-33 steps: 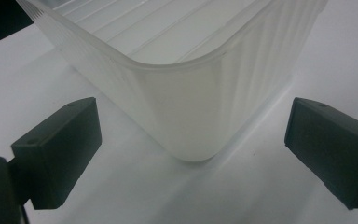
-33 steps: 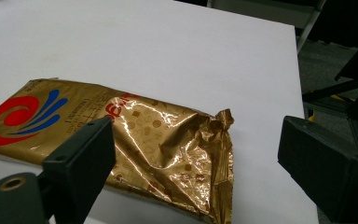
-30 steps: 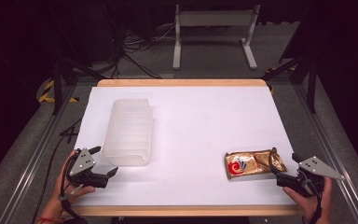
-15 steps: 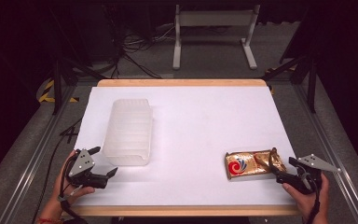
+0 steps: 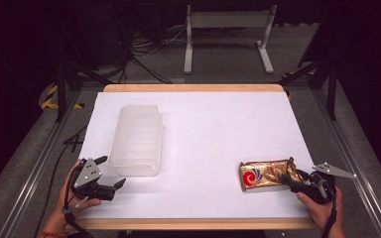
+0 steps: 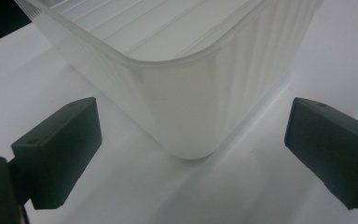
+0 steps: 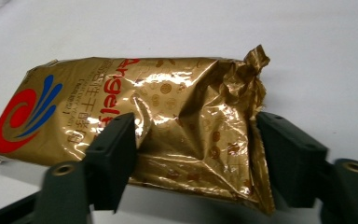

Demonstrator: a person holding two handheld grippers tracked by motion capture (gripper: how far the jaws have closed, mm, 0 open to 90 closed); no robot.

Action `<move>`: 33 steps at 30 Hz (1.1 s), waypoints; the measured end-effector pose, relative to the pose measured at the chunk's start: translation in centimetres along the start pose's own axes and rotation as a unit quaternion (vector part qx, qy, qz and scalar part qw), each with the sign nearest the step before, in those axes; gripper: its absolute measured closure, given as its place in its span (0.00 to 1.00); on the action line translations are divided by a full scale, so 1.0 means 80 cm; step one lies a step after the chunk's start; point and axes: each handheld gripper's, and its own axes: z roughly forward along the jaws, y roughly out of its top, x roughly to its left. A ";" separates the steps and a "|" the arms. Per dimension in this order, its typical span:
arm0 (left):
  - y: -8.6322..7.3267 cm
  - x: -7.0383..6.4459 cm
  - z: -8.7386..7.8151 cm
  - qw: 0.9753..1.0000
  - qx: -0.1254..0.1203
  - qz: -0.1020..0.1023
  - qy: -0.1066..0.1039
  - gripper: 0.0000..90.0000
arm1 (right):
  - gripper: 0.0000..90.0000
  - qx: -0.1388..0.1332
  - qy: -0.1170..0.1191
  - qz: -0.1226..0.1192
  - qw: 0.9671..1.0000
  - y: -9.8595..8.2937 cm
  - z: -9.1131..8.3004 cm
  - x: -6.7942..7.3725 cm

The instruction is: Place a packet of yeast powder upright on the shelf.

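So the gold foil packet [image 5: 267, 174] is lying flat near the right end of the surface's [image 5: 213, 129] front edge, red and blue swirl logo on its left end, crinkled twisted end pointing right. The right tool [image 5: 293, 179] is at that crinkled end. In the right gripper view the packet [image 7: 135, 135] sits between the two jaws, which press in on the foil from both sides, so the right tool [image 7: 191, 158] is gripping the packet.

The left tool [image 5: 110, 171] is over by the front left corner of the surface, spread wide with nothing in it. Its jaws sit either side of the near corner of the clear plastic tub [image 5: 136, 140], not touching it. The tub [image 6: 186, 93] looks empty.
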 end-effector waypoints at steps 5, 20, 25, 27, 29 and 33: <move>0.000 0.000 0.000 1.000 0.000 0.000 0.000 0.05 | 0.77 -0.009 -0.002 0.003 1.000 0.000 -0.002 -0.001; 0.000 -0.001 0.000 1.000 -0.001 -0.002 -0.001 0.05 | 0.99 -0.061 0.001 -0.049 0.997 0.017 -0.016 0.020; 0.001 0.000 -0.001 1.000 -0.001 -0.003 -0.001 0.05 | 1.00 -0.089 0.014 -0.077 0.993 0.041 -0.024 0.040; 0.001 0.000 -0.001 1.000 -0.002 -0.005 -0.001 0.05 | 1.00 -0.097 0.021 -0.091 0.991 0.053 -0.026 0.052; 0.000 0.000 -0.001 1.000 -0.003 -0.006 -0.001 0.05 | 1.00 -0.100 0.032 -0.111 0.988 0.066 -0.023 0.069; 0.000 0.000 -0.002 1.000 -0.004 -0.008 -0.001 0.05 | 1.00 -0.112 0.049 -0.132 0.984 0.090 -0.014 0.090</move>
